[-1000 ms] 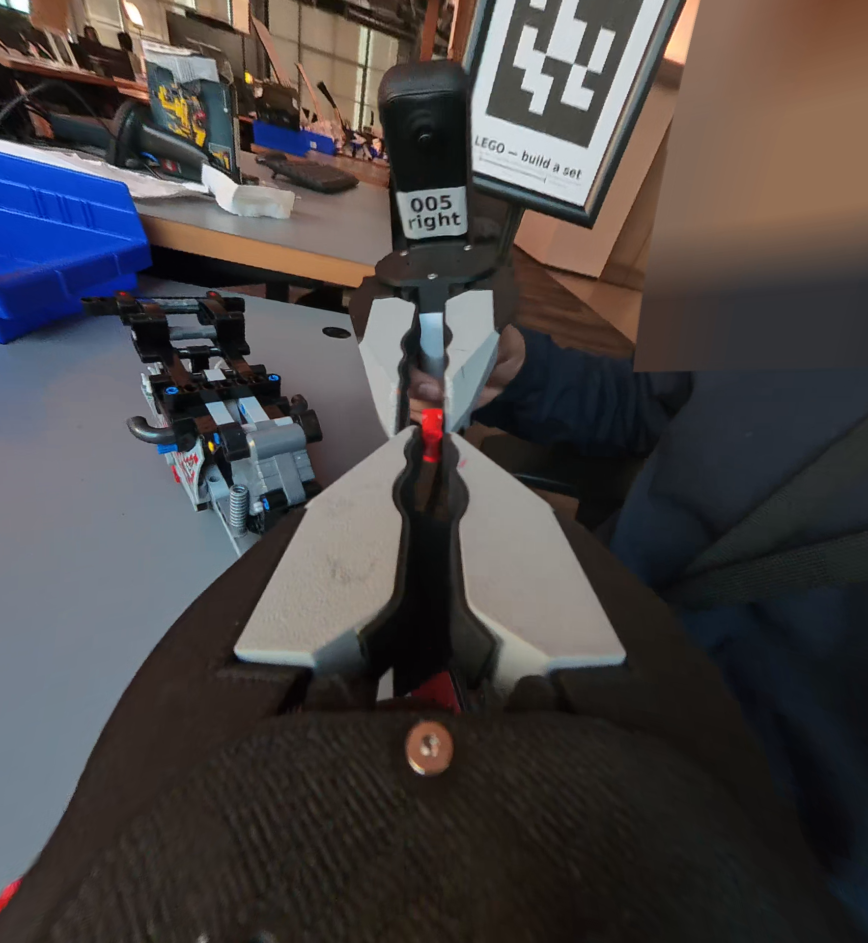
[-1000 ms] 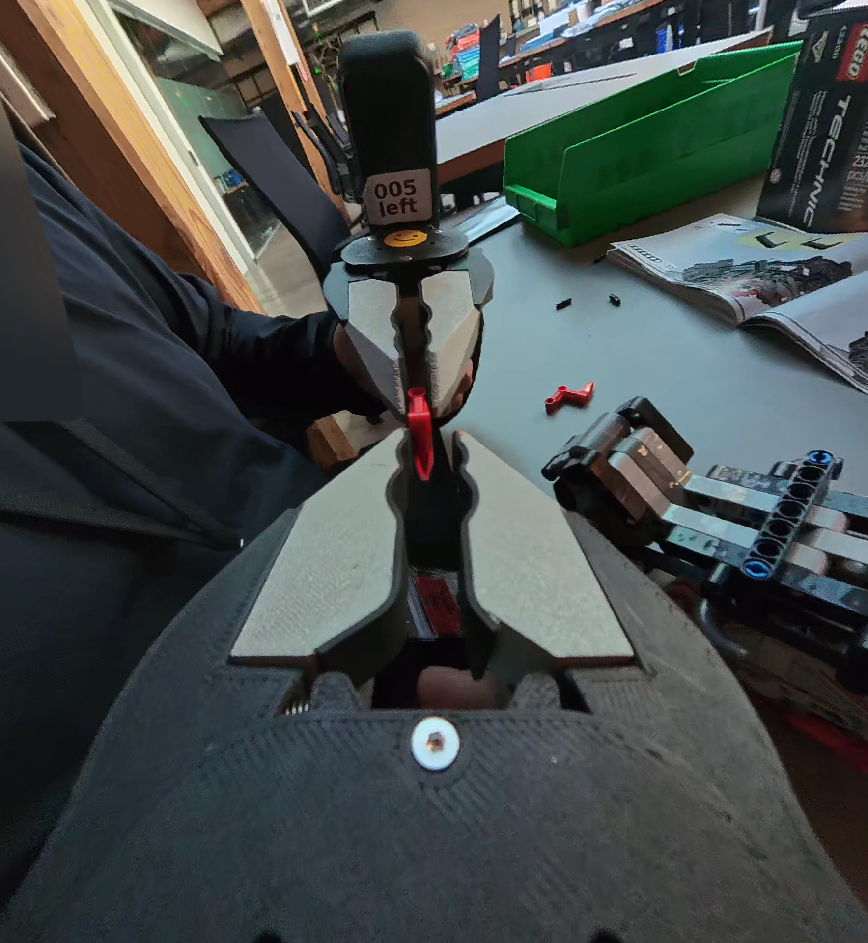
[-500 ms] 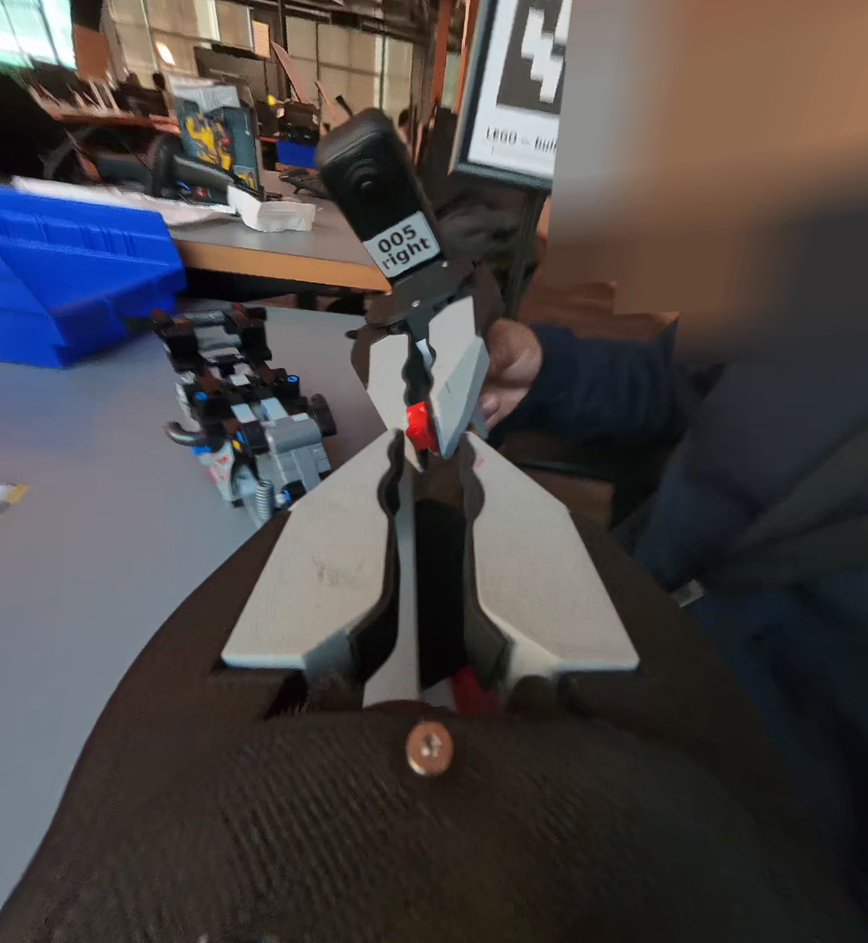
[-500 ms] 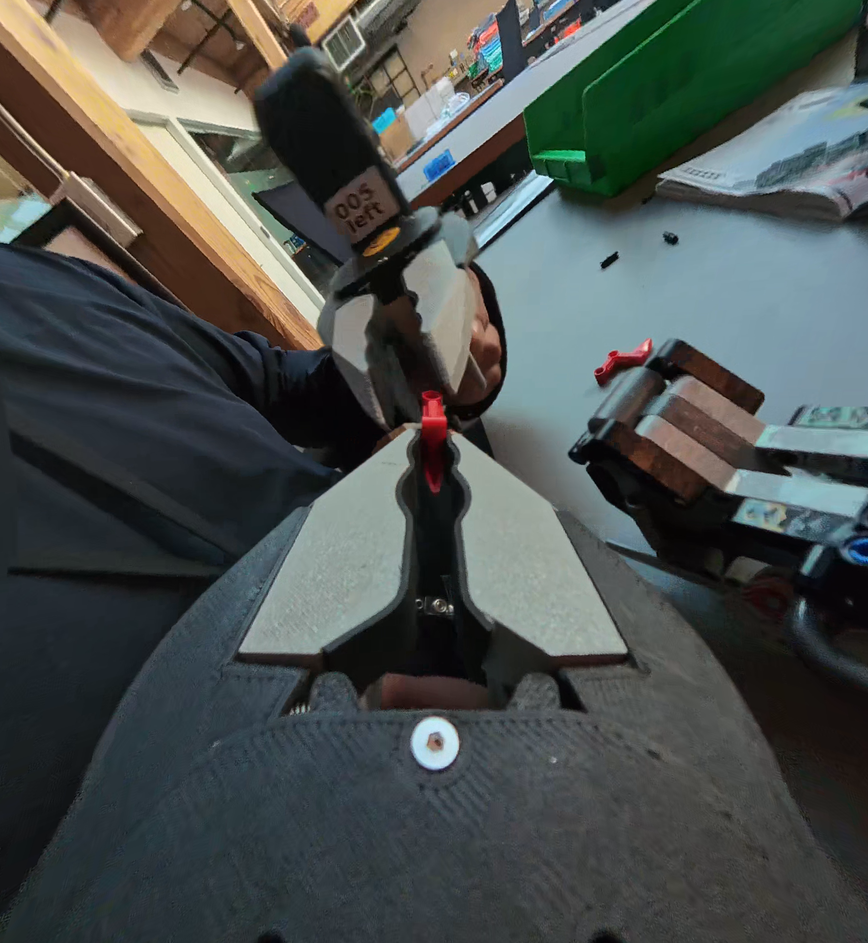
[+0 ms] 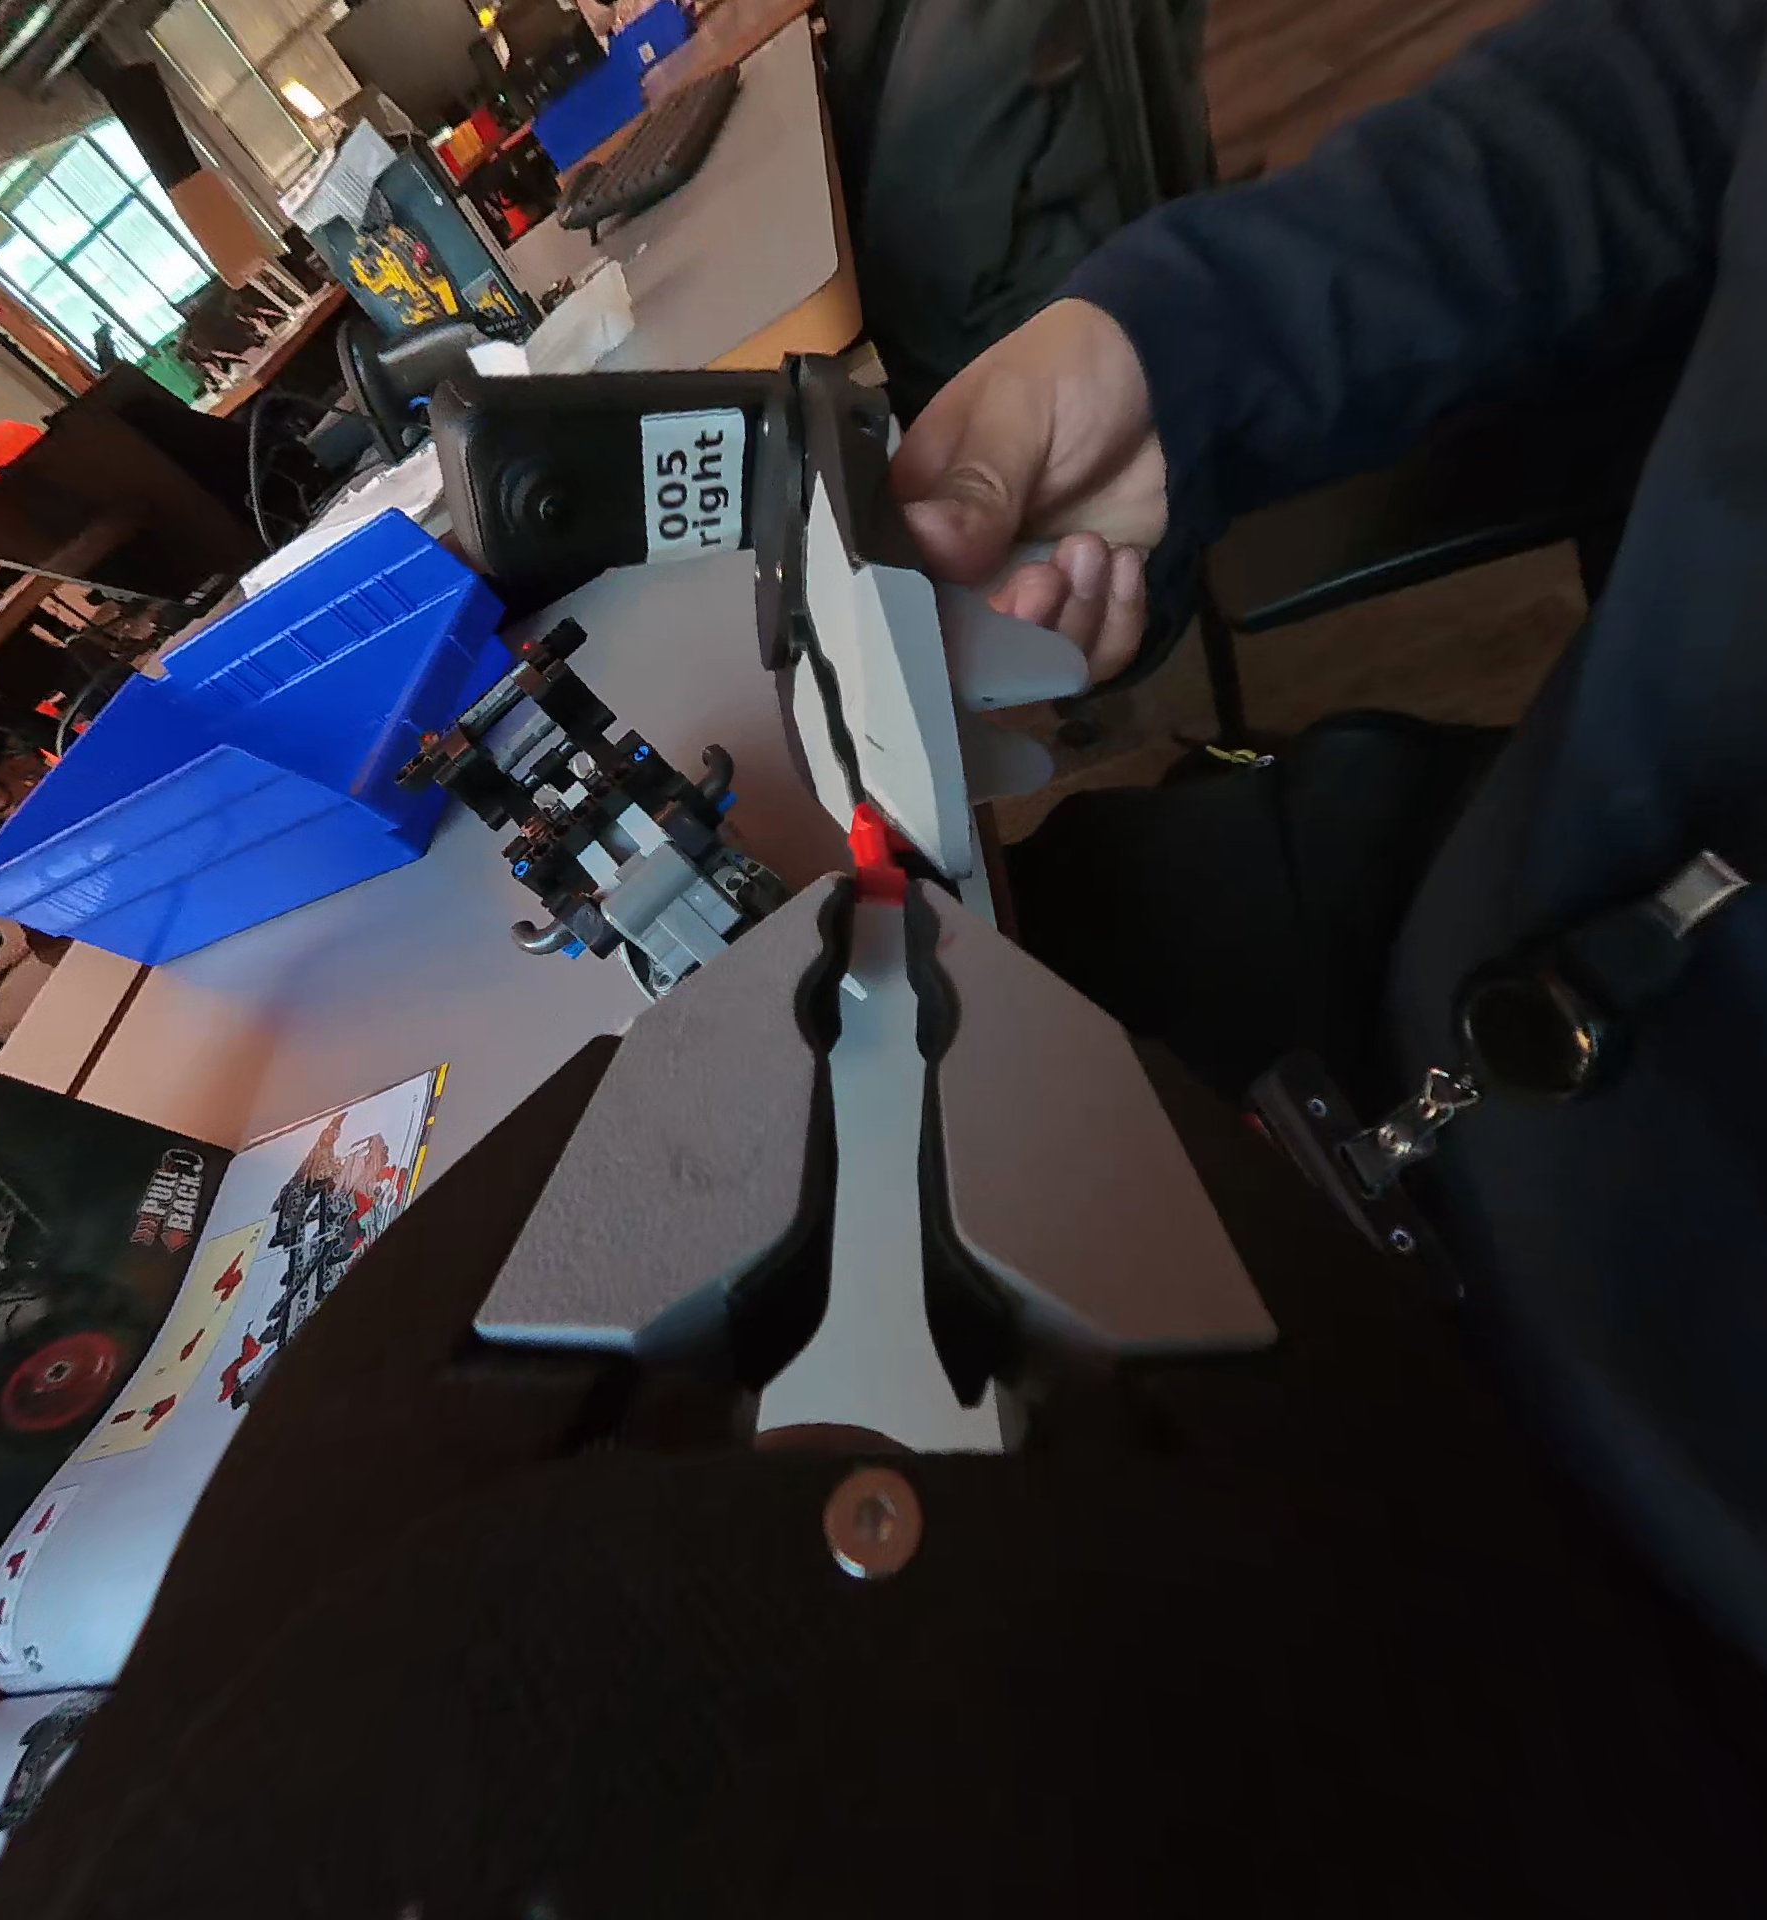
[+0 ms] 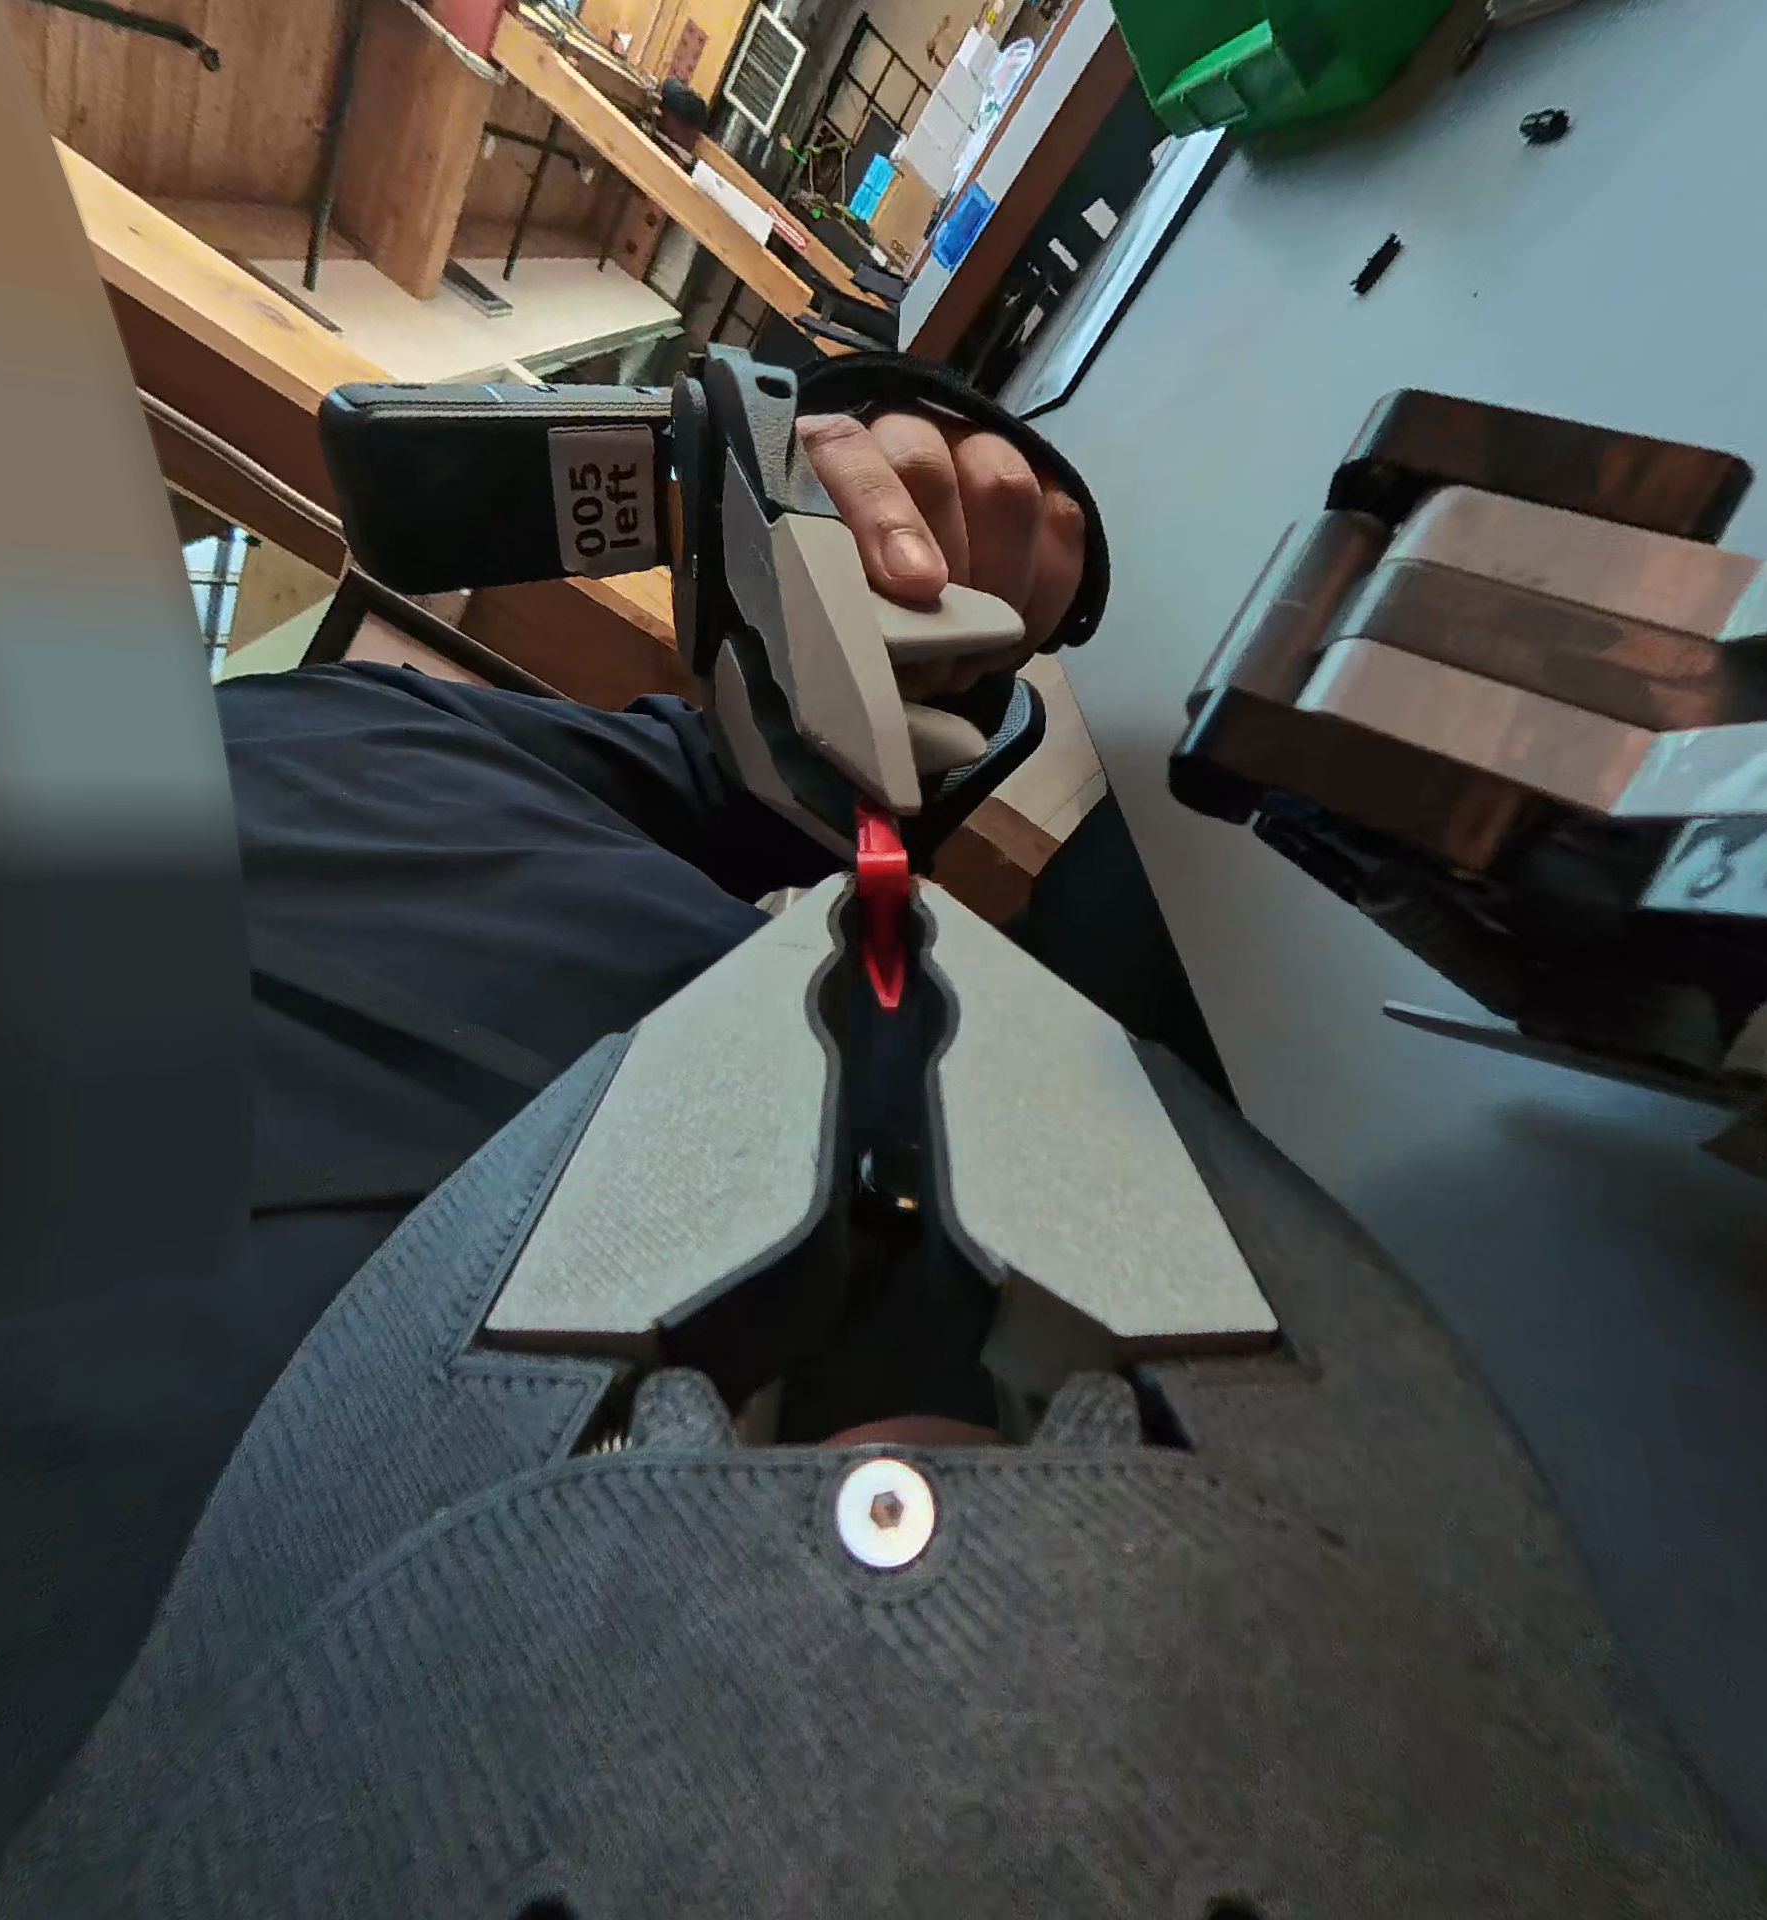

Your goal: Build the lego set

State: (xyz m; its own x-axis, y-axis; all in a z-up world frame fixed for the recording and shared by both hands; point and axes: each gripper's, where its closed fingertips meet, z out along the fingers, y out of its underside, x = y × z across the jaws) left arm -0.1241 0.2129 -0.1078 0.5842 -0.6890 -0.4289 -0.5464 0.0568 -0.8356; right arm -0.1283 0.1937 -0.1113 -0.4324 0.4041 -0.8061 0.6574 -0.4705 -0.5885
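A small red lego piece (image 5: 875,871) sits between the two grippers, which meet tip to tip above the table edge in front of a person. My left gripper (image 5: 875,896) is shut on one end of it. My right gripper (image 6: 881,902) is shut on the other end of the red piece (image 6: 883,925), which runs back between its fingers. The right gripper also shows in the left wrist view (image 5: 894,821), rolled on its side, and the left gripper in the right wrist view (image 6: 884,805). The part-built black and grey lego model (image 5: 609,821) stands on the table; it fills the right wrist view's right side (image 6: 1533,644).
A blue bin (image 5: 235,748) stands behind the model on the grey table (image 5: 339,987). An open instruction booklet (image 5: 318,1195) and the set's dark box (image 5: 27,1247) lie nearer. A green bin (image 6: 1274,52) and small black pins (image 6: 1375,265) lie farther off. The person's torso is close behind the grippers. The tips of both grippers are at nearly the same place.
Both grippers have rolled about a quarter turn together, so the views are tilted. The red piece has stayed between their tips. The model has not moved.
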